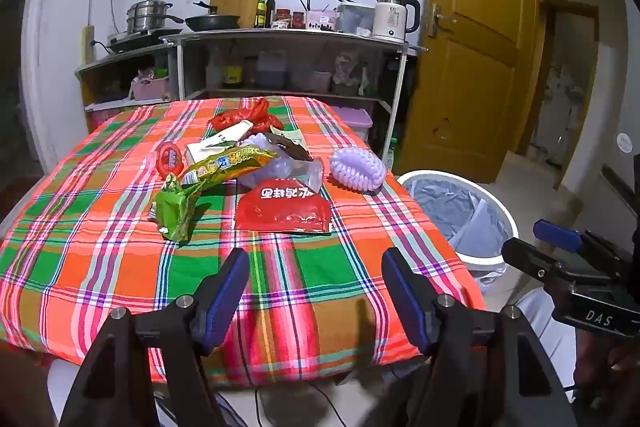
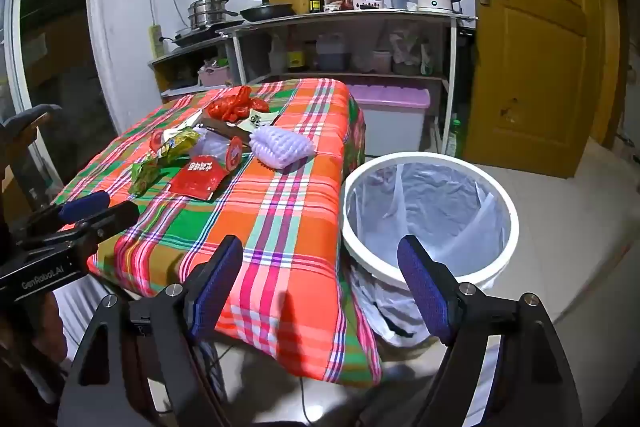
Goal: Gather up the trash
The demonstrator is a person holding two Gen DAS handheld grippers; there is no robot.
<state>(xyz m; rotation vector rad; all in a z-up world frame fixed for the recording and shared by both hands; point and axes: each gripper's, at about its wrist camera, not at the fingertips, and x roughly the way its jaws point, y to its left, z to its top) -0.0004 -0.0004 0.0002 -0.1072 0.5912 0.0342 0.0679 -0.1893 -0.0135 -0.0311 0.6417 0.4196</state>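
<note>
Nothing looks collected yet. The white bin point(image 2: 428, 215), lined with a pale bag, stands on the floor just off the tabletop's point(image 1: 100, 267) right edge and appears empty, as far as its inside shows. All the trash sits heaped toward the far middle of the plaid cloth: a flat red packet point(image 1: 284, 209) nearest, a crumpled green wrapper point(image 1: 176, 207), a long yellow snack wrapper point(image 1: 228, 163), a red plastic bag point(image 1: 248, 117) at the back, and a lilac foam net point(image 1: 358, 169) nearer the right edge. The left gripper point(image 1: 316, 291) and right gripper point(image 2: 320, 279) both hang near the tabletop's near edge, fingers spread wide, holding nothing.
</note>
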